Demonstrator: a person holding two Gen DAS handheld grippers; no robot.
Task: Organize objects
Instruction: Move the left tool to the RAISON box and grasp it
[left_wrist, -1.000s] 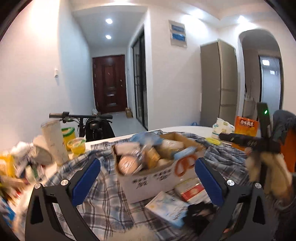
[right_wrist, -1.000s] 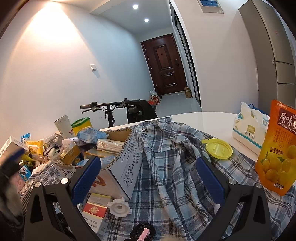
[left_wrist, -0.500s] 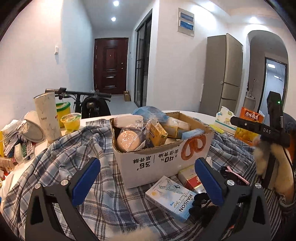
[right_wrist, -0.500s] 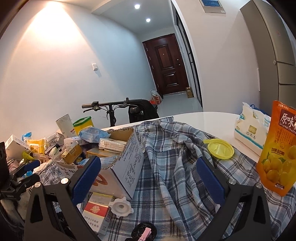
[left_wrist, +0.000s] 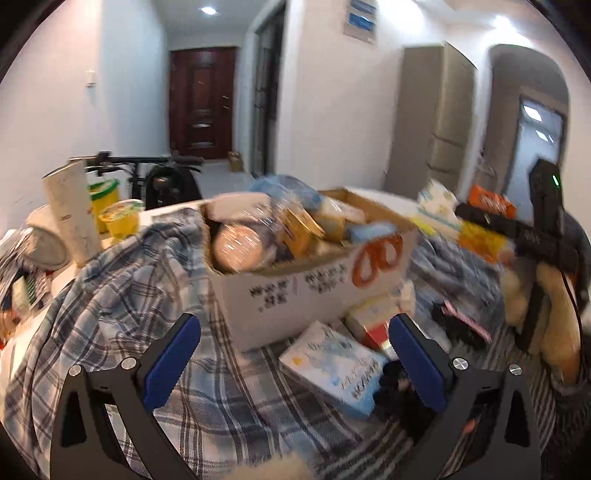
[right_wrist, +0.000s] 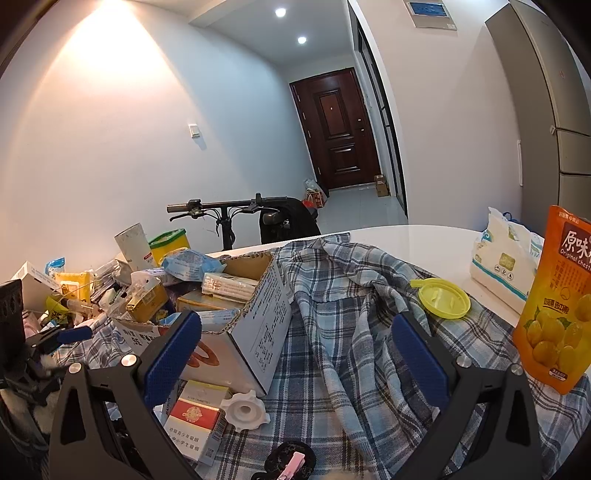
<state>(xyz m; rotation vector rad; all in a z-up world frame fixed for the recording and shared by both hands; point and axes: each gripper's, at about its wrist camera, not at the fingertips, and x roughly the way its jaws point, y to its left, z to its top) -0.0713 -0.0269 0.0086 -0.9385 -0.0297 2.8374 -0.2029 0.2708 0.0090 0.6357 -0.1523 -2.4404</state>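
Observation:
A cardboard box (left_wrist: 314, 291) full of snacks and packets stands on a blue plaid shirt (left_wrist: 122, 295); it also shows in the right wrist view (right_wrist: 258, 332). My left gripper (left_wrist: 295, 365) is open and empty, held in front of the box. A light blue box (left_wrist: 332, 365) and a red-and-white carton (left_wrist: 373, 325) lie just before it. My right gripper (right_wrist: 295, 362) is open and empty above the shirt (right_wrist: 351, 332). The red-and-white carton (right_wrist: 195, 421), a white knob (right_wrist: 245, 410) and a pink clip (right_wrist: 291, 465) lie near its left finger.
A yellow lid (right_wrist: 443, 297), a tissue pack (right_wrist: 506, 258) and an orange snack bag (right_wrist: 557, 302) sit at the right. A paper cup (left_wrist: 70, 214), yellow tubs (left_wrist: 122, 218) and a clutter pile (right_wrist: 74, 291) are at the left. A bicycle (right_wrist: 236, 214) stands behind the white table (right_wrist: 406, 240).
The left gripper has moved closer to the box and swung slightly; its view is blurred by motion. The right gripper has stayed nearly still. Both stay open.

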